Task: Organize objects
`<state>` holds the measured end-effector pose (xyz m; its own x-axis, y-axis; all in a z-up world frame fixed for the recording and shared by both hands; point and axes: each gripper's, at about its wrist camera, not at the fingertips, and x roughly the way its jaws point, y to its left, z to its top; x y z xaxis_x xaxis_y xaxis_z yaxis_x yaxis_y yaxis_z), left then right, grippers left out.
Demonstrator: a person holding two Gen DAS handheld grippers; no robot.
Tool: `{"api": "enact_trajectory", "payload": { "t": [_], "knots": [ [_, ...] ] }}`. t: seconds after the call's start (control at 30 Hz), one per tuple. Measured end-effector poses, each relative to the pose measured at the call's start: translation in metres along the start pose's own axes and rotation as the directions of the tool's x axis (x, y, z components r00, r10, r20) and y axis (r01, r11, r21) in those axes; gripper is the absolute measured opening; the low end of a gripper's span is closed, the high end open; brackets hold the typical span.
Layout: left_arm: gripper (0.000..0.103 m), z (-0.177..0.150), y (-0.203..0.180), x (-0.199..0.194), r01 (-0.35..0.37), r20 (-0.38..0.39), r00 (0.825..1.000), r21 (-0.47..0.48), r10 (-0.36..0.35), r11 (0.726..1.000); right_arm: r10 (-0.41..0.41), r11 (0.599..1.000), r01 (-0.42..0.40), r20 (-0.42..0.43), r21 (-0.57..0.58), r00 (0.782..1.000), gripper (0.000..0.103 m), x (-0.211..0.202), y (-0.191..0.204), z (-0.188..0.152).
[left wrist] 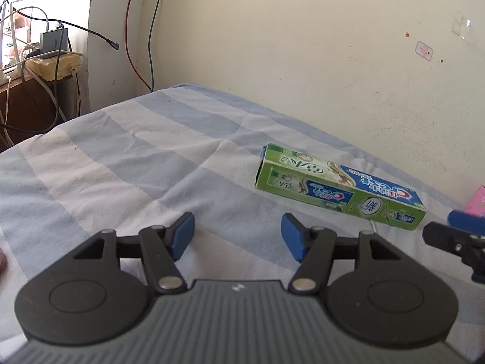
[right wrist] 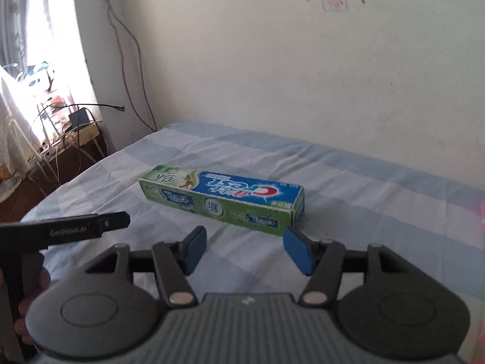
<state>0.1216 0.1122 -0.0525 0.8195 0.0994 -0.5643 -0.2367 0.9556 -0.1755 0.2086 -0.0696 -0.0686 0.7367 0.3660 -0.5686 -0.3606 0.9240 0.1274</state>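
A bed in a blue-and-white checked sheet fills both views against a cream wall. On it lies a green toothpaste box, flat, ahead of the right tongs, whose pads stand apart with nothing between. The left tongs, also apart and empty, angle down beside it. Only the left view shows a pink object at its right edge.

pink object: cut off by frame edge, right of the left gripper; identity unclear. hand: mostly hidden behind the right gripper body, left side.
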Motion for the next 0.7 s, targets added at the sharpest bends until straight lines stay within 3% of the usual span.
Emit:
{"api": "enact_trajectory", "payload": {
  "t": [0.07, 0.13, 0.23, 0.37, 0.43, 0.5, 0.57, 0.6, 0.7],
  "knots": [
    [0.066, 0.001, 0.002, -0.001, -0.019, 0.005, 1.000, -0.011, 0.019, 1.000, -0.029, 0.996, 0.031, 0.035, -0.077, 0.999, 0.091, -0.001, 0.008, 0.007],
    [0.066, 0.002, 0.008, -0.002, -0.071, 0.017, 0.997, -0.040, 0.072, 0.997, -0.028, 0.986, 0.033, 0.034, -0.161, 0.999, 0.101, 0.007, 0.014, 0.014],
    [0.066, 0.005, 0.022, -0.001, -0.114, 0.020, 0.993, -0.102, 0.117, 0.988, -0.074, 0.949, 0.076, 0.020, -0.306, 0.997, 0.103, 0.043, 0.022, 0.027],
    [0.066, 0.006, 0.023, 0.001, -0.135, 0.024, 0.990, -0.103, 0.138, 0.986, -0.049, 0.944, 0.033, -0.042, -0.327, 0.998, 0.103, 0.082, 0.018, 0.040],
    [0.067, 0.007, 0.023, 0.001, -0.135, 0.025, 0.990, -0.106, 0.139, 0.985, -0.045, 0.941, 0.012, -0.089, -0.339, 0.995, 0.099, 0.100, 0.018, 0.037],
    [0.067, 0.007, 0.026, 0.001, -0.131, 0.025, 0.991, -0.120, 0.135, 0.984, -0.005, 0.957, -0.024, -0.098, -0.290, 0.995, 0.077, 0.099, 0.017, 0.037],
    [0.068, 0.007, 0.026, 0.000, -0.123, 0.028, 0.991, -0.128, 0.127, 0.984, -0.003, 0.949, -0.022, -0.077, -0.316, 0.997, 0.045, 0.084, 0.025, 0.029],
    [0.068, 0.007, 0.027, -0.001, -0.107, 0.034, 0.993, -0.135, 0.112, 0.985, 0.003, 0.945, -0.026, -0.069, -0.327, 0.998, 0.040, 0.075, 0.028, 0.023],
    [0.075, 0.007, 0.026, -0.011, -0.005, 0.090, 0.996, -0.148, 0.018, 0.989, 0.005, 0.950, -0.026, -0.068, -0.311, 0.998, 0.039, 0.036, 0.032, -0.001]
  ]
}}
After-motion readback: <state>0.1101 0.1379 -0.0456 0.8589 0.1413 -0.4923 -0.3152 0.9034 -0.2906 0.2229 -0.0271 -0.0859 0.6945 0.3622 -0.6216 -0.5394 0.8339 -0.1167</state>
